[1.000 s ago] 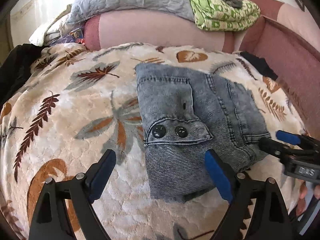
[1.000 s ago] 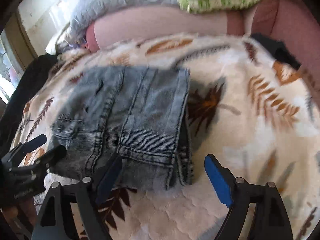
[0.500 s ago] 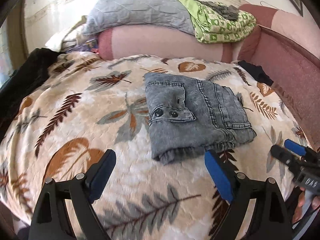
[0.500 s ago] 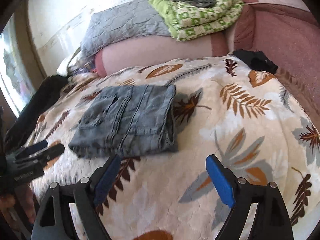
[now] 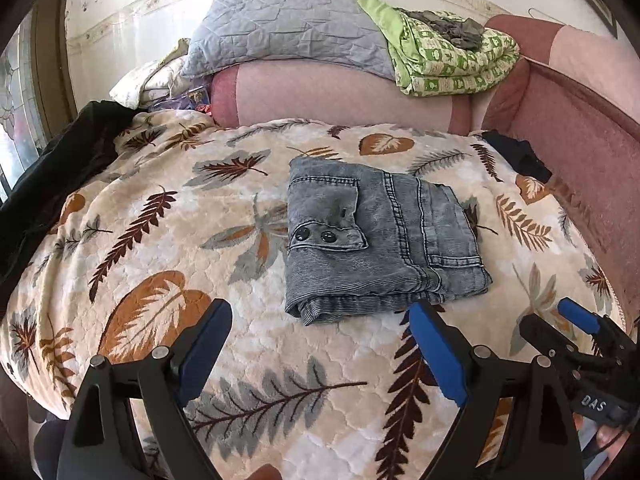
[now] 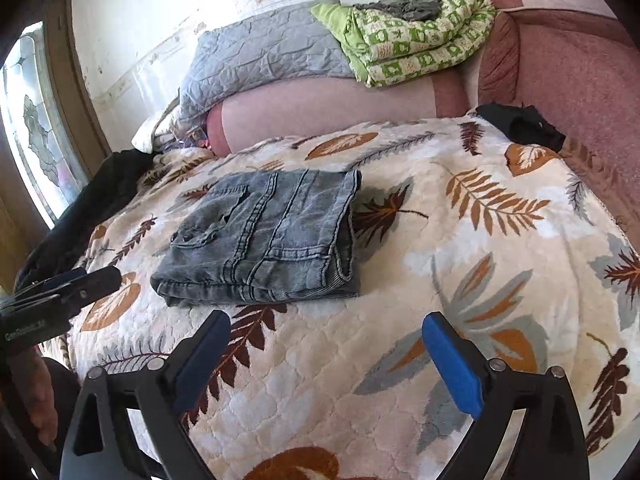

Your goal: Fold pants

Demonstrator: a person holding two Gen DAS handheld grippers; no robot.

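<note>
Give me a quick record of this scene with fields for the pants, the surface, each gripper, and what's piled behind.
pants: grey denim pants, folded into a compact stack, buttoned pocket flap on top
surface: leaf-print blanket; pants lie flat near its middle
left gripper: left gripper, open, nothing between the jaws, apart from the pants on the near side
right gripper: right gripper, open and empty, jaws have just been opening, apart from the pants
behind: grey quilt and green patterned blanket on the pink sofa back
task state: fold looks done
</note>
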